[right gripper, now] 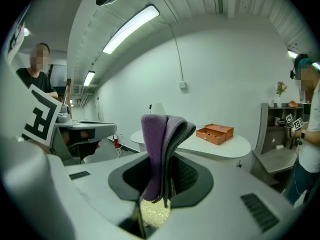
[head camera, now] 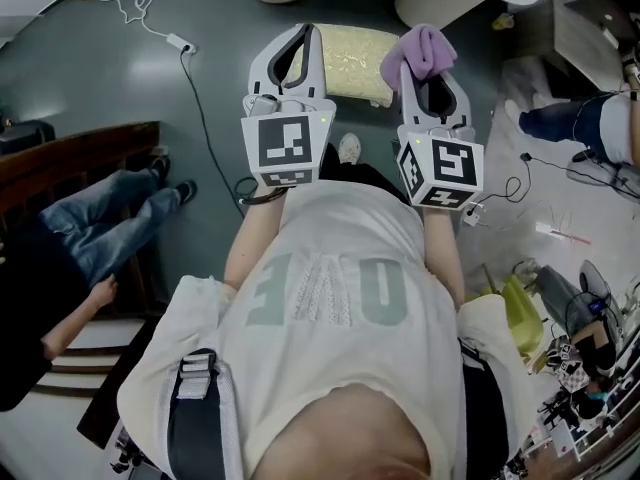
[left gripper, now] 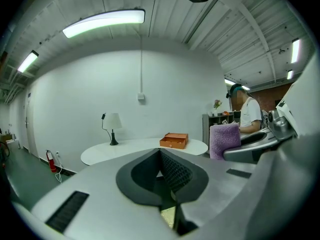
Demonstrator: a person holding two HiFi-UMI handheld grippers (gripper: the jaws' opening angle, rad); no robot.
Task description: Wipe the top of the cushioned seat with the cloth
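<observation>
Head view: the seat (head camera: 350, 63), pale yellow and cushioned, lies at 12 o'clock from the person. The right gripper (head camera: 421, 68) is clamped on the purple cloth (head camera: 420, 50) by the seat's 3 o'clock edge. The left gripper (head camera: 306, 32) hangs at its 9 o'clock edge. Wiping looks not yet begun. To do it well, lower the cloth until its bunched end presses flat on the cushion. Then sweep from 3 towards 9 o'clock in overlapping passes, keeping the clamp firm. The shirt (head camera: 330, 288) bears large pale letters, upside down, and I cannot read the word. The square markers on the gripper cubes are patterns, not text.

Left gripper view: the jaws are closed together with nothing between them. The cloth shows at 3 o'clock.

Right gripper view: the jaws pinch the folded cloth, which stands up above them. The seat glimmers at 6 o'clock. An orange box (right gripper: 215, 132) on a white table (right gripper: 235, 146) carries no legible label.
</observation>
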